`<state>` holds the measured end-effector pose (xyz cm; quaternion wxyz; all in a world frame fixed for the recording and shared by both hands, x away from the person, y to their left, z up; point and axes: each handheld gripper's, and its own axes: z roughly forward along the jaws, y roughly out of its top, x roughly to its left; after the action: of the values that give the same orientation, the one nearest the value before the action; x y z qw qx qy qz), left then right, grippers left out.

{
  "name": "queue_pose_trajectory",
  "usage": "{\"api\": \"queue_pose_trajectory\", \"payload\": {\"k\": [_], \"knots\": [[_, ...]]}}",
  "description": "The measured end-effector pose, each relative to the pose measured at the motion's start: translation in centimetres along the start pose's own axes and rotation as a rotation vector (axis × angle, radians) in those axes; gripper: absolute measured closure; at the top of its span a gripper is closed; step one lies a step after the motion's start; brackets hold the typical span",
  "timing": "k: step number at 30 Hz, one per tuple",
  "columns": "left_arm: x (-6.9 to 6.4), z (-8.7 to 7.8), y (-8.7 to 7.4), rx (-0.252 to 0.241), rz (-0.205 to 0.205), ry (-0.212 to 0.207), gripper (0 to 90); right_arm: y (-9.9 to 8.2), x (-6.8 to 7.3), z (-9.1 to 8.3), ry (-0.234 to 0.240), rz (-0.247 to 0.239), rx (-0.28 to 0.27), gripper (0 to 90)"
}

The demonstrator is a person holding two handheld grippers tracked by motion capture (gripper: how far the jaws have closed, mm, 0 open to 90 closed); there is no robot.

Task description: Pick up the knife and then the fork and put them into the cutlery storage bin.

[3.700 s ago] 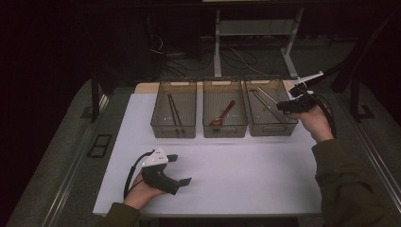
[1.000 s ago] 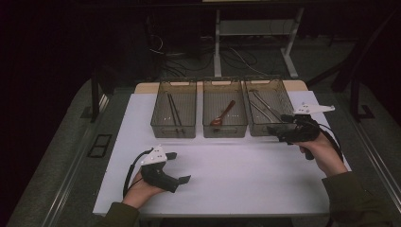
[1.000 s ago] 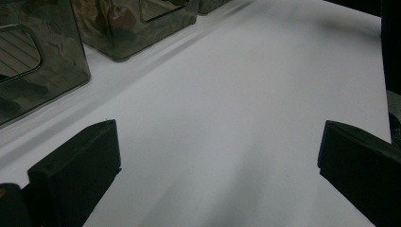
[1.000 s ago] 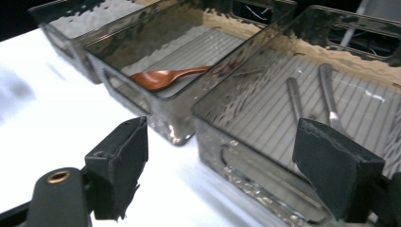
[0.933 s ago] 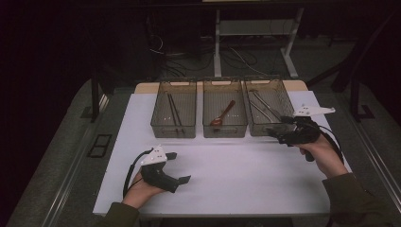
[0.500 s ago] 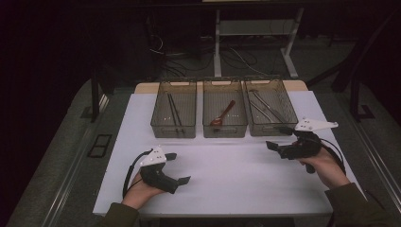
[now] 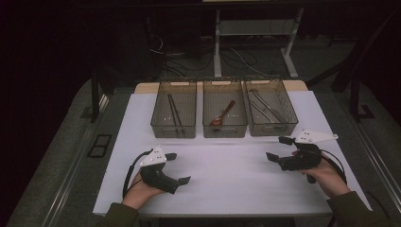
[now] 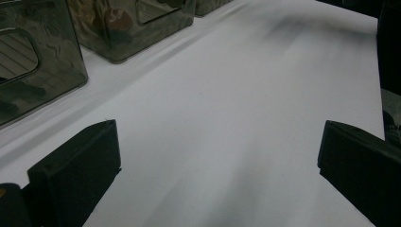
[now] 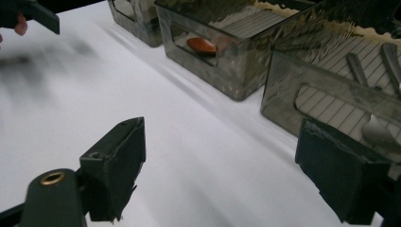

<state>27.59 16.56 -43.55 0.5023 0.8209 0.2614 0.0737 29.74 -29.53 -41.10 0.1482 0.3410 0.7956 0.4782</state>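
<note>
High view: white table (image 7: 227,184) with three clear bins in a row at its far side; left bin (image 7: 173,115) with dark chopsticks (image 7: 174,109), middle bin (image 7: 225,113) with a wooden spoon (image 7: 222,113), right bin (image 7: 270,112) with metal cutlery (image 7: 265,109), too thin and glinting to name piece by piece. Left gripper (image 7: 178,168) at the near left, resting in a hand on the table, fingers spread wide with nothing between them. Right gripper (image 7: 279,148) at the near right, just in front of the right bin, fingers likewise wide apart and empty. Floor and table legs beyond lost in darkness. Left gripper view: left gripper (image 8: 213,156) with both black fingers (image 8: 75,165) cut off at the bottom corners, bare white table between them; two bin walls at the upper left, contents smeared by reflections and unreadable. Right gripper view: right gripper (image 9: 217,165) with fingers (image 9: 118,165) far apart over bare table, holding nothing; brown bowl of the spoon (image 9: 201,45) seen through the middle bin's handle slot, a detail not clear from above; metal handles (image 9: 373,127) behind the right bin's near wall, partly covered by the right-hand finger; tip of the other gripper with a fingertip at the top left corner, blurred.
</note>
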Motion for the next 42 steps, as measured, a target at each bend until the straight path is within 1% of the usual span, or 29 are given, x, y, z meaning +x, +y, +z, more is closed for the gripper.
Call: {"api": "queue_pose_trajectory", "payload": {"k": [3, 13, 14, 19, 21, 23, 24, 28, 35, 37, 42], "knots": [[0.0, 0.0, 0.0, 0.000, 0.000, 0.000, 0.0, -0.6, 0.3, 0.0, 0.002, -0.005, 0.004, 16.3], [0.0, 0.0, 0.0, -0.002, 0.000, 0.001, 0.0, -2.1, 0.9, -0.4, 0.007, 0.009, -0.002, 16.3], [0.0, 0.0, 0.0, -0.002, 0.006, 0.000, 0.0, -2.2, 0.9, -0.5, 0.003, 0.010, -0.003, 16.3], [-0.1, -0.1, 0.1, -0.006, -0.001, -0.001, 0.0, -2.8, 1.0, -0.8, 0.004, 0.029, -0.010, 16.3], [-0.1, -0.1, 0.1, -0.006, -0.001, 0.000, 0.0, -3.0, 1.1, -0.8, -0.006, 0.030, -0.013, 16.3], [-0.1, -0.1, 0.1, -0.005, -0.001, 0.000, 0.0, -3.2, 1.2, -0.9, -0.001, 0.042, -0.018, 16.3], [-0.1, -0.1, 0.1, -0.005, -0.001, 0.000, 0.0, -3.4, 1.2, -0.9, -0.002, 0.037, -0.018, 16.3], [-0.2, -0.1, 0.1, -0.008, 0.000, -0.002, 0.0, -3.9, 1.4, -0.8, 0.003, 0.044, -0.004, 16.3], [-0.3, -0.1, 0.0, -0.008, 0.000, -0.004, 0.0, -4.2, 1.4, -0.7, -0.002, 0.027, 0.014, 16.3], [-0.3, -0.1, 0.0, -0.008, 0.003, -0.004, 0.0, -4.2, 1.5, -0.7, -0.006, 0.015, 0.023, 16.3], [-0.3, -0.1, 0.0, -0.007, 0.003, -0.002, 0.0, -4.2, 1.5, -0.7, -0.005, 0.008, 0.024, 16.3]]}}
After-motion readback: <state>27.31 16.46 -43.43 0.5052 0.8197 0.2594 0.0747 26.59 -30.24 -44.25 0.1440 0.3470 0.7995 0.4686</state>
